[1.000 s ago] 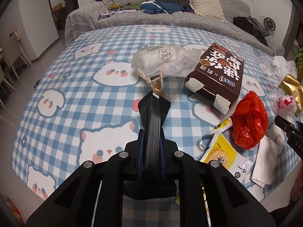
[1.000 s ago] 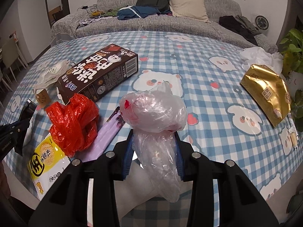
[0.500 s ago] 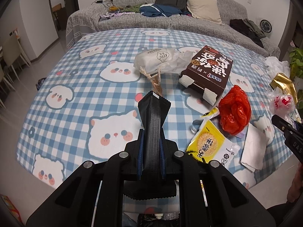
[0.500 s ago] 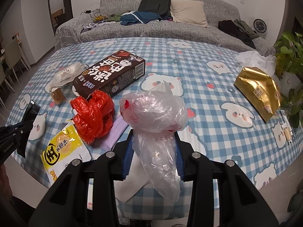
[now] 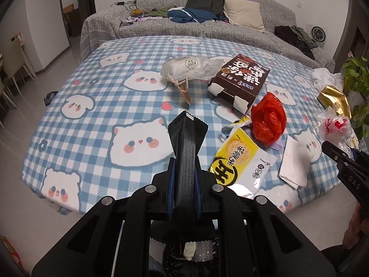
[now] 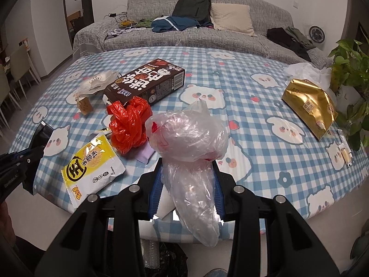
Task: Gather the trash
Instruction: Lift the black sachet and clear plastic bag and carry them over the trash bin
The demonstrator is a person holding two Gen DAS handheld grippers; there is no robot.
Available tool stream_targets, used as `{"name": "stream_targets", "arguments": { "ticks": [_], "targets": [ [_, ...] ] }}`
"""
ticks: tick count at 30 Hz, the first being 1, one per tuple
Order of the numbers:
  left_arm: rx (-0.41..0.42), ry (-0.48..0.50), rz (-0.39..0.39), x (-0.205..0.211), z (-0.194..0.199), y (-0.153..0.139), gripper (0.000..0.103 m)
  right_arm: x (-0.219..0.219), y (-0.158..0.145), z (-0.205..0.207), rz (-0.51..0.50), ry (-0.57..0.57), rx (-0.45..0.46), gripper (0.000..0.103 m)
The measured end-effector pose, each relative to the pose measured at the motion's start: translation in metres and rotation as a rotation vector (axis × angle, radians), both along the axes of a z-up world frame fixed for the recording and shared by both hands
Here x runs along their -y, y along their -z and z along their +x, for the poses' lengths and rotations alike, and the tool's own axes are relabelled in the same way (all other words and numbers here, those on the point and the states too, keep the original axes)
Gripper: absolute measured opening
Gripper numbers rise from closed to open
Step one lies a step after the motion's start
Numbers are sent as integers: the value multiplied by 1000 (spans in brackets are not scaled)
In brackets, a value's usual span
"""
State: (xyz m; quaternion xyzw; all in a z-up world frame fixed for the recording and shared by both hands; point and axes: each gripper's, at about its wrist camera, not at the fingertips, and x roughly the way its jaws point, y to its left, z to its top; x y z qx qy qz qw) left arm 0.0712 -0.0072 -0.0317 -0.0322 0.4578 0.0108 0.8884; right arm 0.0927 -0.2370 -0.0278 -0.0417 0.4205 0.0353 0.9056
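Since the earlier pictures both grippers had drawn back from the table (image 5: pixel 92 124) toward its near edge, so more of the checked cloth showed and a dark bag of trash (image 5: pixel 184 256) had come into view below. Neither grip had changed. The left gripper (image 5: pixel 184 177) was clamped tight on a flat black wrapper (image 5: pixel 186 138), which stood up between its fingers. The right gripper (image 6: pixel 188 184) held a crumpled clear plastic bag (image 6: pixel 191 138) at a narrow opening, the bag bulging above the pads and hanging below them.

Other litter lay on the table ahead: a yellow snack packet (image 6: pixel 92 164) just beside a red plastic bag (image 6: pixel 129 124), a brown box (image 6: pixel 147 85) behind that, a white paper bag (image 5: pixel 184 65) with a string, a white napkin (image 5: pixel 294 161), and a gold pouch (image 6: pixel 311 106) well to the right. Behind the table stood a grey sofa (image 6: pixel 230 39) strewn with clothes, a backpack (image 6: pixel 193 5) and a cushion (image 6: pixel 230 18). A green plant (image 6: pixel 350 64) stood at the right.
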Motion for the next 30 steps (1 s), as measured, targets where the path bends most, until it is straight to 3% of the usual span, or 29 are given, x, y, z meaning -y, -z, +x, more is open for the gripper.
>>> {"name": "stream_targets", "arguments": {
  "ticks": [30],
  "targets": [
    [4, 52, -33, 25, -83, 6, 13, -9, -4, -73, 6, -22, 42, 36]
  ]
}}
